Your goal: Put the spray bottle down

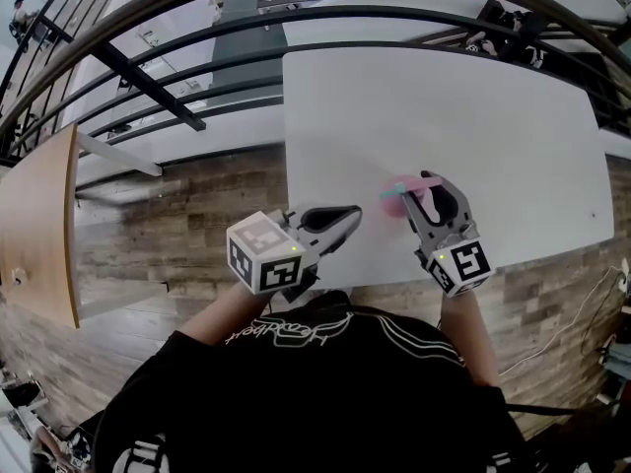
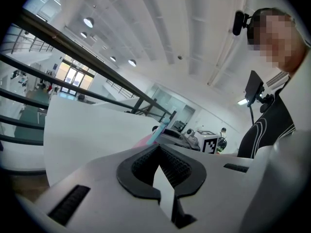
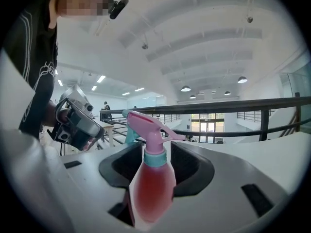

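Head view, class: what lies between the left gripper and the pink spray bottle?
Only bare white table. The head view shows nothing standing in the short stretch between the left gripper and the spray bottle.

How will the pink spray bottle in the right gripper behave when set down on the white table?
The spray bottle is tall and narrow-necked, with its trigger head jutting sideways, so it may tip if released tilted. Its smooth rounded body could slip in the right gripper. It looks like thin plastic, so it is probably light.
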Demonstrator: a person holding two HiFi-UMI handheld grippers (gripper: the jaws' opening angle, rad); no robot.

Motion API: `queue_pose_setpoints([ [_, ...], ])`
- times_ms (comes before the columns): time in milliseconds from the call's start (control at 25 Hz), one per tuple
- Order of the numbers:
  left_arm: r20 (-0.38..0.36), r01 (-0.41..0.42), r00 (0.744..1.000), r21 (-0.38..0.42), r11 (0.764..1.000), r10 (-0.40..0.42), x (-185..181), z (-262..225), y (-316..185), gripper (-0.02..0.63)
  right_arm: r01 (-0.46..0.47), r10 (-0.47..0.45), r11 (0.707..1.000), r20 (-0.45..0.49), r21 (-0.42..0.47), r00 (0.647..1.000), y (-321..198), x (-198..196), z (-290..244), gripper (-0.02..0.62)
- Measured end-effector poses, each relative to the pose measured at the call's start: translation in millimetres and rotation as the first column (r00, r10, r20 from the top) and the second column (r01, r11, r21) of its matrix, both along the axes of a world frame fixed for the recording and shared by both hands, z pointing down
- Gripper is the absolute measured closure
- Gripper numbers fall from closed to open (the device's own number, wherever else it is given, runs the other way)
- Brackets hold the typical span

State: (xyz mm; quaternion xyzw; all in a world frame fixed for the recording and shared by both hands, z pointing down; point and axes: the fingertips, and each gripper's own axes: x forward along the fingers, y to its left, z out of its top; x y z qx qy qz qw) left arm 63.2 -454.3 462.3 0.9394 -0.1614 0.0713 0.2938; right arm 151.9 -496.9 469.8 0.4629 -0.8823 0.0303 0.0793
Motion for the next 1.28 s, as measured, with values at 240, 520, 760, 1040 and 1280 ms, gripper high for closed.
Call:
queue_pose_setpoints([
  [240, 0.001, 0.029, 1.000, 0.013, 0.999, -0.029, -1, -9, 17, 0.599, 0.001, -0.001, 1.000, -0.018, -0.016, 1.000, 21, 8, 0, 0.433],
  [520, 0.010, 0.059, 0.998, 0.053, 0.997, -0.060, 0, -28, 64, 0.599, -0.022, 0.022, 0.999, -0.014, -0.031, 1.000, 73, 21, -17, 0.428],
  [760, 0.000, 0.058, 0.998, 0.095, 0.994, -0.059, 3, -51, 131, 0.599, 0.030, -0.031, 0.998, -0.009, -0.062, 0.999, 153, 9, -47, 0.428],
  [1040, -0.016, 0.051, 0.999, 0.129, 0.990, -0.049, 5, -79, 218, 0.599, 0.113, -0.111, 0.990, 0.019, -0.083, 0.994, 254, -14, -82, 0.428],
  [1280, -0.077, 0.022, 0.997, 0.168, 0.985, -0.009, 11, -111, 297, 0.599, 0.173, -0.170, 0.983, 0.048, -0.063, 0.984, 334, -23, -108, 0.430],
])
